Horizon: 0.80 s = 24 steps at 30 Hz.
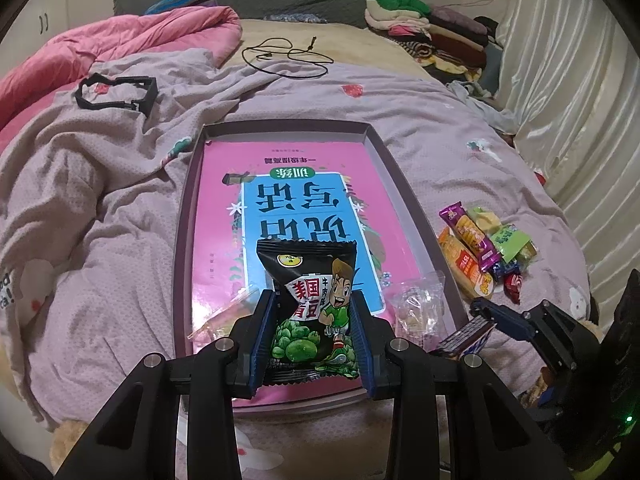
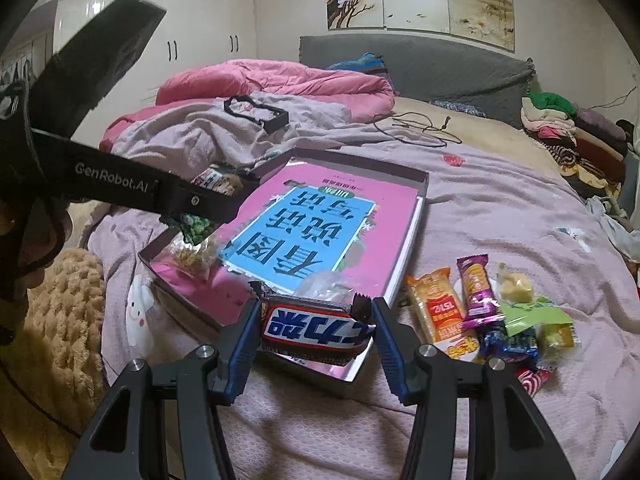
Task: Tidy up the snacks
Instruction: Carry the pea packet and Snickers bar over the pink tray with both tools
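Left tongs [image 1: 314,322] pinching light, crinkly pea packet [image 1: 310,304] mid-body over tray [image 1: 384,148]; right tongs [image 2: 316,320] clamping stiff chocolate bar [image 2: 316,328] lengthwise, wrapper ends probably slippery.

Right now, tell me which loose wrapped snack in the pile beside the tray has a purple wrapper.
The long purple-wrapped biscuit pack, standing between the orange-wrapped pack and the green packets.

Both wrist cams sit close over the shallow box [image 1: 188,216] [image 2: 404,264], angled down; left from its near end, right from its right corner.
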Each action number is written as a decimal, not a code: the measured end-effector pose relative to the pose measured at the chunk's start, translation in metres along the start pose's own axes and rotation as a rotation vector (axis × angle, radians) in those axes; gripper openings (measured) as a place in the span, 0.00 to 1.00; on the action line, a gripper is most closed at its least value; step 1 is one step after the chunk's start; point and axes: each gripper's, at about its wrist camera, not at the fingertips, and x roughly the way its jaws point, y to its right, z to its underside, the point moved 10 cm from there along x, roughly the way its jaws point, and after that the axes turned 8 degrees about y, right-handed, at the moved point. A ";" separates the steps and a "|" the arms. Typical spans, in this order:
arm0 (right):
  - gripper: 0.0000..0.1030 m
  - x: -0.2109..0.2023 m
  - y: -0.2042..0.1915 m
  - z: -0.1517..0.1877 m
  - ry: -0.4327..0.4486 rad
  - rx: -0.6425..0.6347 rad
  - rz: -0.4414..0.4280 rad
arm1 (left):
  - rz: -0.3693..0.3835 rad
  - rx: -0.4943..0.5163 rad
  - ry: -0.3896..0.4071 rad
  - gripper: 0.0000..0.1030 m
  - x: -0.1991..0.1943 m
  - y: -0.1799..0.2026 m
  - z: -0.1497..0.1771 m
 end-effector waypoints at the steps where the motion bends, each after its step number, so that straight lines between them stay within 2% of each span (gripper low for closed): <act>1: 0.53 0.001 -0.001 0.001 -0.003 -0.003 0.001 | 0.002 0.000 -0.002 0.36 0.001 0.001 0.001; 12: 0.53 0.018 -0.005 0.003 -0.021 -0.008 0.011 | 0.007 -0.003 -0.020 0.36 0.010 0.002 0.008; 24: 0.53 0.037 -0.032 0.004 -0.030 -0.065 -0.020 | 0.007 -0.002 -0.029 0.36 0.016 0.003 0.012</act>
